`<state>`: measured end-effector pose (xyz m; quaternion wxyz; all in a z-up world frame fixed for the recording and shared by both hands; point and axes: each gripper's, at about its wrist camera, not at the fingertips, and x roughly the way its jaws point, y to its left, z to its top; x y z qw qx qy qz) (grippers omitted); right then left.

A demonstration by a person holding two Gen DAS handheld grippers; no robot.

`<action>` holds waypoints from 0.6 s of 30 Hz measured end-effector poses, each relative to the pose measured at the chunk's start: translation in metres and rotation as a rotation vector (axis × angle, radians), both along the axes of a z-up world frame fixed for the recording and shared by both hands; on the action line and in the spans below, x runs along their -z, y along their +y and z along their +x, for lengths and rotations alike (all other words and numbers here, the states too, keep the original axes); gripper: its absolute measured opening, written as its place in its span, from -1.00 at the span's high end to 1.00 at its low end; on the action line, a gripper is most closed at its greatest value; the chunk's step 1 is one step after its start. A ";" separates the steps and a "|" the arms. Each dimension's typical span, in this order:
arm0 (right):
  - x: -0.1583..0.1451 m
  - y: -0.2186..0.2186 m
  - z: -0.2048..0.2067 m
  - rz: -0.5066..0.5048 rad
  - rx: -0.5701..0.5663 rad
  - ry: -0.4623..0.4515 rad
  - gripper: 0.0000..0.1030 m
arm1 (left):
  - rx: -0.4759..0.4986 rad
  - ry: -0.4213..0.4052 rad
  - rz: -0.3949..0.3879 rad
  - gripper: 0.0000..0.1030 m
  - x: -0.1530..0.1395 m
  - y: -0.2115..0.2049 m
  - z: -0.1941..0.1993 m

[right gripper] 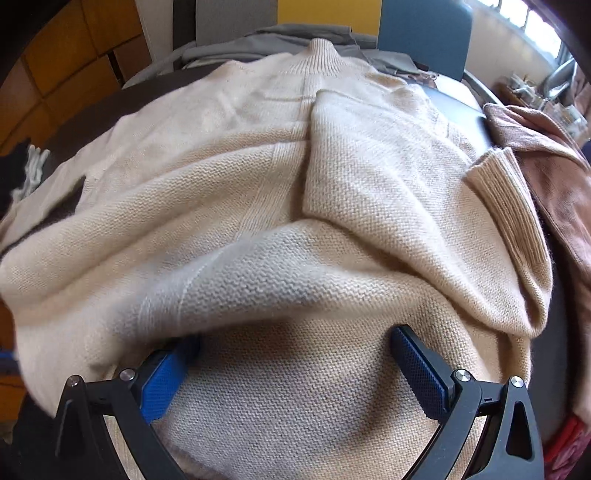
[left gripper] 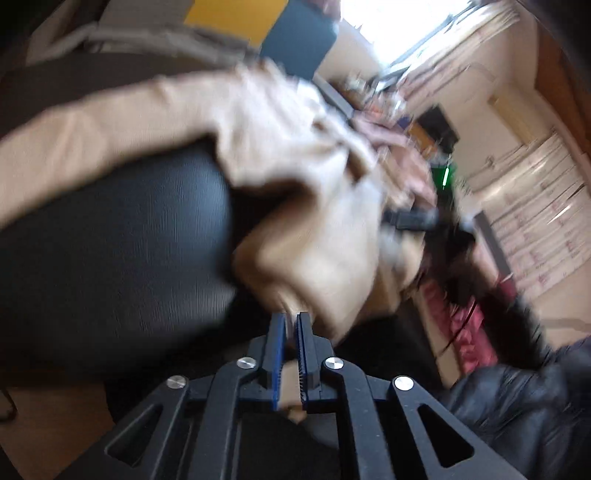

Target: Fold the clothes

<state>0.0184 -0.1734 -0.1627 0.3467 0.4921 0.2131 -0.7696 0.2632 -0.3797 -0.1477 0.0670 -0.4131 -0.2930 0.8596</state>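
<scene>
A cream knit sweater [right gripper: 258, 206] lies spread over a dark surface, collar at the far side, one sleeve folded across its body with the ribbed cuff [right gripper: 502, 192] at the right. My right gripper [right gripper: 295, 343] is open, its blue pads wide apart and resting on the sweater's near edge. In the blurred left wrist view my left gripper [left gripper: 291, 321] is shut on a fold of the sweater [left gripper: 295, 206] and holds it lifted above a dark surface [left gripper: 110, 251].
A pinkish-brown garment [right gripper: 546, 158] lies at the right of the sweater. Grey cloth [right gripper: 280, 37] lies behind the collar. A blue chair back [right gripper: 424, 33] stands at the far side. A black padded jacket [left gripper: 517, 406] is at the lower right of the left wrist view.
</scene>
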 end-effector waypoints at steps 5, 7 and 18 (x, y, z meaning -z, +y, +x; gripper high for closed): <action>-0.033 0.042 0.009 -0.161 0.074 0.086 -1.00 | -0.097 0.060 -0.101 0.72 -0.029 -0.024 -0.054; -0.052 0.062 0.009 -0.227 0.120 0.156 -1.00 | -0.122 0.045 -0.153 0.71 -0.030 -0.028 -0.084; -0.047 0.114 -0.086 -0.189 0.515 0.179 -1.00 | -0.077 -0.048 -0.346 0.69 -0.008 -0.031 -0.195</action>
